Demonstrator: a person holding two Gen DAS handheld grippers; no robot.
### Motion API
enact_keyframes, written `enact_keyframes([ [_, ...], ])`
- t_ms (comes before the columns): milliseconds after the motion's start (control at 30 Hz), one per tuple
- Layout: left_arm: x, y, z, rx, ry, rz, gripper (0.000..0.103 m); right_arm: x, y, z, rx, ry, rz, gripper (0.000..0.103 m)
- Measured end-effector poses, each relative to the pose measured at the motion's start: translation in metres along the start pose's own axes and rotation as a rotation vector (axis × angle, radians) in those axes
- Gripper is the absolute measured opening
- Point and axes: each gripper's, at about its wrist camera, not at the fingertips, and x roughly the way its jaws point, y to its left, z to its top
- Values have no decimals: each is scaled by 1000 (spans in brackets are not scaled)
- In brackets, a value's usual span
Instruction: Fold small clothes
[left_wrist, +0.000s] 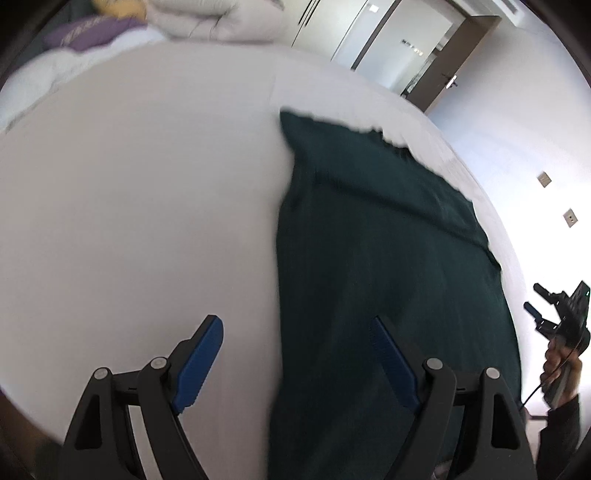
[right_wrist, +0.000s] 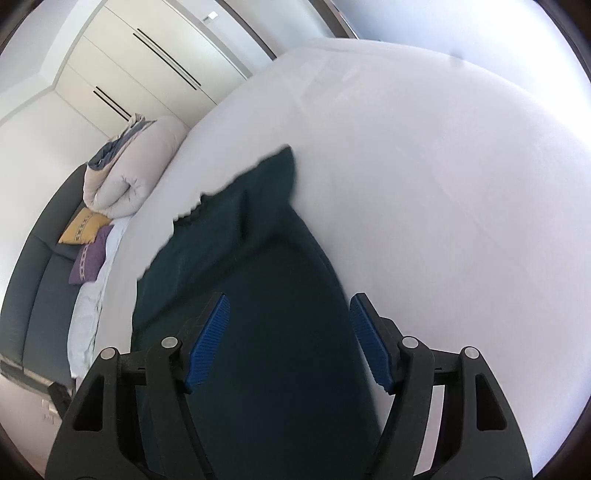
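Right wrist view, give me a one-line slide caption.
Open right gripper hovers over a dark green garment spread on a white bed.

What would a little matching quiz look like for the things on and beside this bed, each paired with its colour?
Things:
1. garment
2. bed sheet
3. upper cushion
4. lower cushion

Colours:
A. purple
B. white
C. dark green
D. yellow

Pairs: 1-C, 2-B, 3-D, 4-A

Bright, even daylight, blurred by motion.
Wall (left_wrist: 517, 155) glares white; dark cloth (left_wrist: 369, 258) edges smear; fisheye bends the rims.
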Motion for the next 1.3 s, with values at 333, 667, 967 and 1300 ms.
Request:
enact_keyframes([
  [333, -15, 4, -62, -30, 76, -22, 82, -48, -50, -90, -28, 96, -35, 67],
  [667, -16, 10, -83, -47, 157, -86, 82, -63, -56, -105, -21, 133, 0, 67],
  [967, -9, 14, -82, -113, 222, -132, 79, -69, -65, -107, 13, 166, 47, 67],
  [1300, -1, 28, -84, -237, 265, -329, 76, -71, -69, -106, 28, 170, 62, 67],
])
